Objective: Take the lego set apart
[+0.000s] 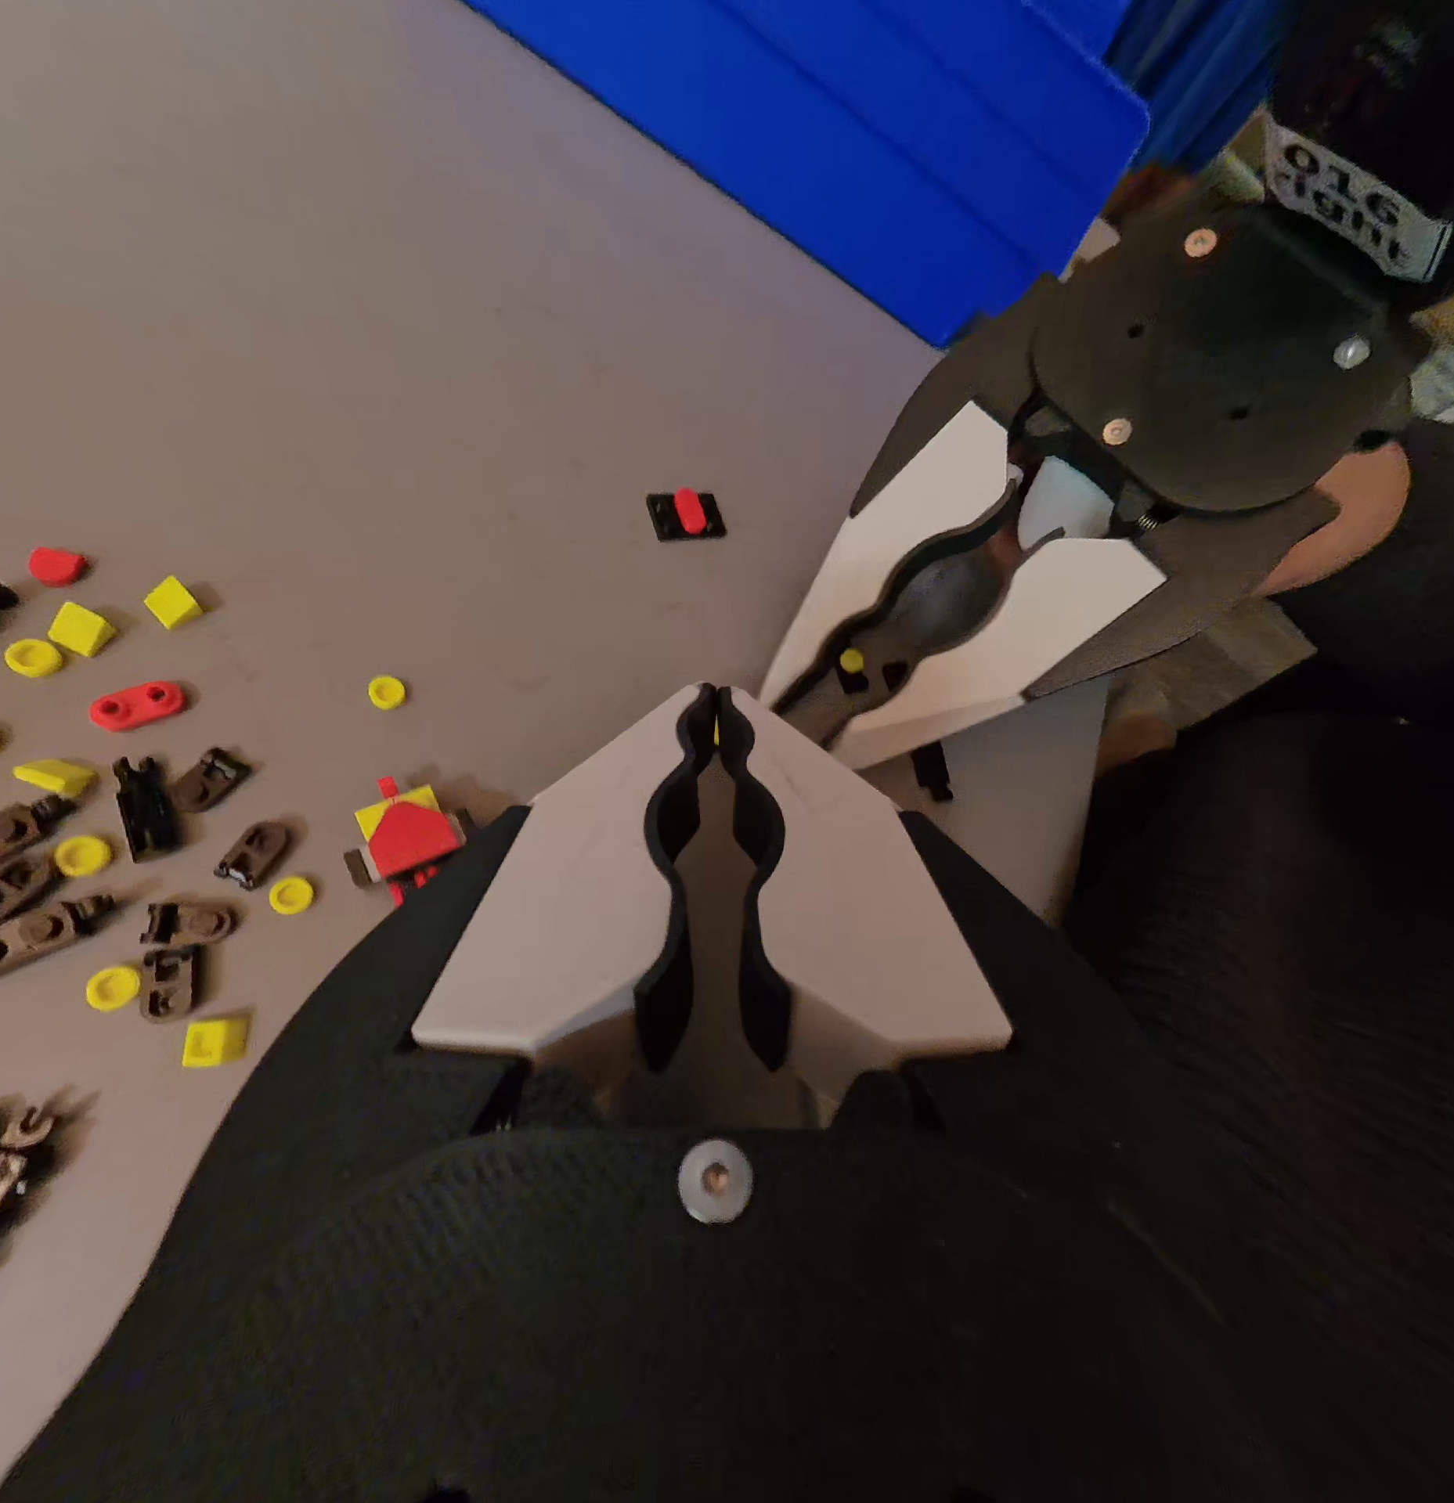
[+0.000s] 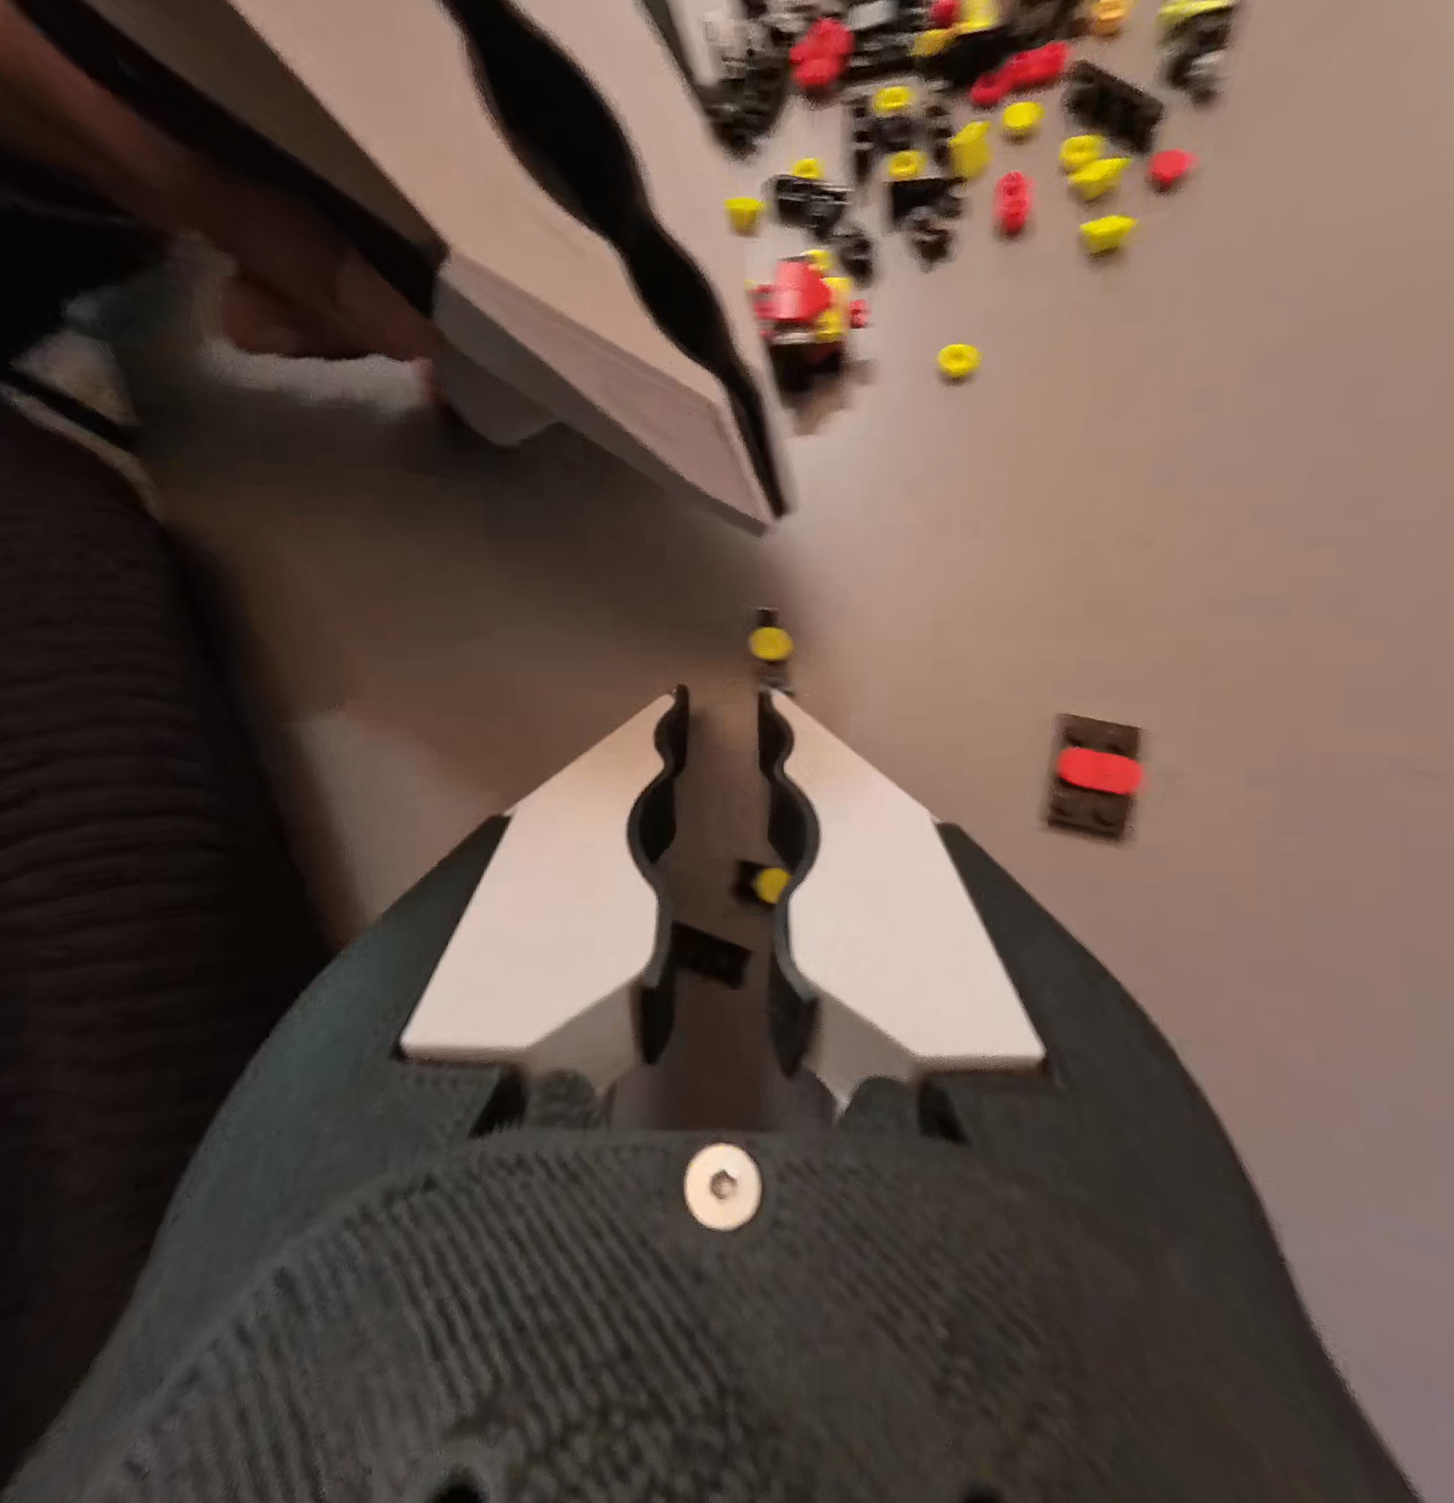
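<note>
Left gripper [image 1: 711, 691] pinched shut — loose lego pieces [image 1: 138, 813] scattered beside it.

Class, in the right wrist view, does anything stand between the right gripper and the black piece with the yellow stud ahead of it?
Nothing visible does. The open right gripper points at the black piece with the yellow stud just past its fingertips; the left gripper hangs beyond the piece, not between.
</note>
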Demonstrator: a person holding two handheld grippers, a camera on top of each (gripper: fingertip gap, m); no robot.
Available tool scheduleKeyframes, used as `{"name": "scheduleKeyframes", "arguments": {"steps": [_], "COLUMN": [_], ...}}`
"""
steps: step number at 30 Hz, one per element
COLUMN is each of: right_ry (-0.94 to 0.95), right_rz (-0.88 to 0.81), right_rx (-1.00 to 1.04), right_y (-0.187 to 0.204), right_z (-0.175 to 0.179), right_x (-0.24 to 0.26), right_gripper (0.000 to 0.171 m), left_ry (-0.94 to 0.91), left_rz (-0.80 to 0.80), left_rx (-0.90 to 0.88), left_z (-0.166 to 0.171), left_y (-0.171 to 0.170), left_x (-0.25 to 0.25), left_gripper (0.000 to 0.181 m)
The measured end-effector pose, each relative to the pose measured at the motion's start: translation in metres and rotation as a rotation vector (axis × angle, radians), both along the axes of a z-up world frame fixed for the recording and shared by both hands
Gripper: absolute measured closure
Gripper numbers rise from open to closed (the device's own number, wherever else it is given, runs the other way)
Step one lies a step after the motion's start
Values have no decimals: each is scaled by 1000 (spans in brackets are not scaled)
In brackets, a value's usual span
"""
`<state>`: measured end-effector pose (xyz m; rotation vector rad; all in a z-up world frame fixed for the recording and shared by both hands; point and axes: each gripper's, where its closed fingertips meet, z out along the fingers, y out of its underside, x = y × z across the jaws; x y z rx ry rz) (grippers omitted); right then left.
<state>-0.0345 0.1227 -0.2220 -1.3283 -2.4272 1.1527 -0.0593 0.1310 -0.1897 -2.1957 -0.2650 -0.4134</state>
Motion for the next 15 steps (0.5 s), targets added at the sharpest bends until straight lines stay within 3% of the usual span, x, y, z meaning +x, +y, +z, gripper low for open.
{"name": "scheduleKeyframes", "arguments": {"steps": [1,6,9,15], "right_ry": [-18,80,42,-72], "right_rz": [47,-18,-47,202], "right_rx": [-58,-21,-34,-159], "right_y": [-10,6,9,-32], "right_z": [4,15,8,10], "right_x": [6,-9,-12,24], "right_gripper": [155,162,156,157], "left_ry": [0,63,57,51], "left_rz": [-10,-59,-83,-91], "left_rx": [-24,-84,-101,-201], "left_z": [-2,-11,-15,-29], "left_y": [-5,-19,-17,-29], "left_x": [3,16,29,46], "left_gripper": [181,181,181,181]}}
